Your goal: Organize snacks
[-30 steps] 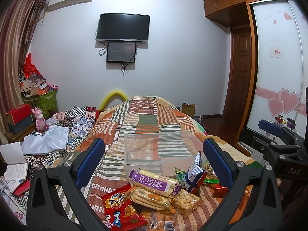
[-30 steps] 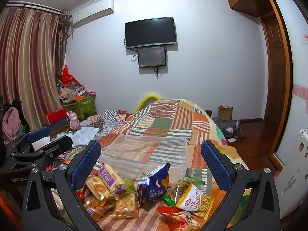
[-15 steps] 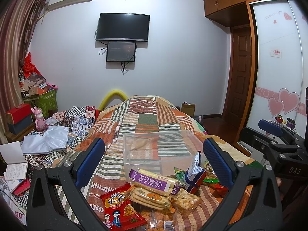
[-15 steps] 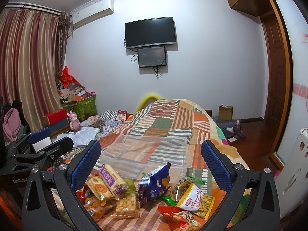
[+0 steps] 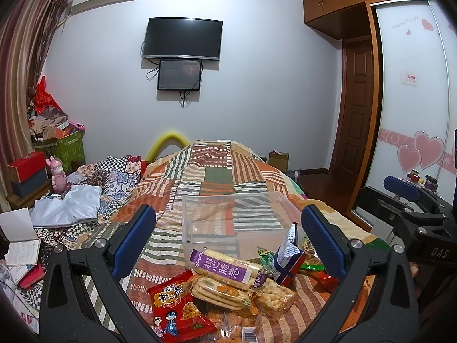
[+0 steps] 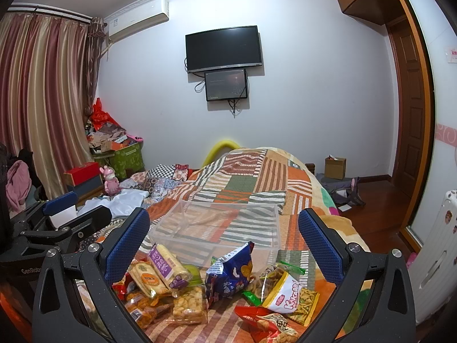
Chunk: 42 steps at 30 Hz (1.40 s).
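Left gripper point(image 5: 228, 237): black frame, blue-padded fingers spread wide, nothing between them; it hangs above the striped patchwork bedspread point(image 5: 217, 177). Right gripper point(image 6: 224, 234): same build, fingers likewise wide apart and empty. Each unit shows at the edge of the other's view, the right one beside the left gripper's right finger, the left one beside the right gripper's left finger.

Clear rectangular plastic box point(image 5: 228, 217): lies on the bedspread directly ahead of both grippers, between the finger lines, upright and holding nothing visible.

Snack packets: heaped on the bedspread on the near side of the box, below and between the fingers of both grippers. In the left wrist view, a purple-labelled packet of long wafer biscuits point(image 5: 225, 267) lies against the box's near wall; a flat red crisp packet with cartoon figures point(image 5: 178, 311) sits nearer the left finger; a dark blue pouch point(image 5: 287, 260) stands tilted by the right finger. In the right wrist view, a white-and-yellow bag of fried snacks point(image 6: 281, 293) lies nearer the right finger.
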Each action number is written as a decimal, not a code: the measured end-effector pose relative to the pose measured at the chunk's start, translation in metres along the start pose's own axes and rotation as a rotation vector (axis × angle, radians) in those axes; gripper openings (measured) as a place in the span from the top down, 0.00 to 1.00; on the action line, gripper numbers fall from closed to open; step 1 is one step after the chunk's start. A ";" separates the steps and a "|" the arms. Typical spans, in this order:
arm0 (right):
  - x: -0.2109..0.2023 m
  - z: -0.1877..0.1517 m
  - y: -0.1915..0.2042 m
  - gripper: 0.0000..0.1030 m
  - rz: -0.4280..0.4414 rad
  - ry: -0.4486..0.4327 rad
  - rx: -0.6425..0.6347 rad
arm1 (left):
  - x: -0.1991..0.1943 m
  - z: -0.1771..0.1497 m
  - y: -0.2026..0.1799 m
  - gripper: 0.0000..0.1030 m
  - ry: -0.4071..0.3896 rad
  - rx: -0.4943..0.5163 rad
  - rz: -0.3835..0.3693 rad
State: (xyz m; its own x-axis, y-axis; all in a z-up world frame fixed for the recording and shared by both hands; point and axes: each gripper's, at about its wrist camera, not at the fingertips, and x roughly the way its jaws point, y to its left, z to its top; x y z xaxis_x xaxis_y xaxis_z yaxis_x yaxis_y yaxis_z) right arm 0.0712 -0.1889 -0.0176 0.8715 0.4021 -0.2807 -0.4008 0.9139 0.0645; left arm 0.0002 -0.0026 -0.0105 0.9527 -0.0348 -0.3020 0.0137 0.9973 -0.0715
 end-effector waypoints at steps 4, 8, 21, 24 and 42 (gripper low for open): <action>0.000 0.000 0.002 0.00 -0.002 0.003 0.001 | 0.001 0.000 0.002 0.00 0.009 -0.008 -0.005; 0.000 0.000 0.000 0.00 -0.008 0.010 0.006 | 0.006 -0.001 0.007 0.00 0.035 -0.013 -0.001; 0.028 -0.027 -0.016 0.00 -0.012 0.145 0.028 | 0.049 -0.037 0.039 0.00 0.251 -0.052 0.023; 0.038 -0.035 -0.017 0.00 -0.006 0.189 0.032 | 0.063 -0.046 0.044 0.00 0.303 -0.070 0.014; 0.097 -0.065 -0.012 0.01 0.029 0.370 0.072 | 0.124 -0.086 0.053 0.08 0.490 -0.097 -0.057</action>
State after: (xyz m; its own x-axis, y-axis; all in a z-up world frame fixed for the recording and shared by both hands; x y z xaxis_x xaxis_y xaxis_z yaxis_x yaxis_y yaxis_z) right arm 0.1426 -0.1649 -0.1079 0.6938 0.3921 -0.6041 -0.3914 0.9094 0.1407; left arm 0.0929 0.0407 -0.1337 0.6963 -0.1384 -0.7043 0.0111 0.9832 -0.1822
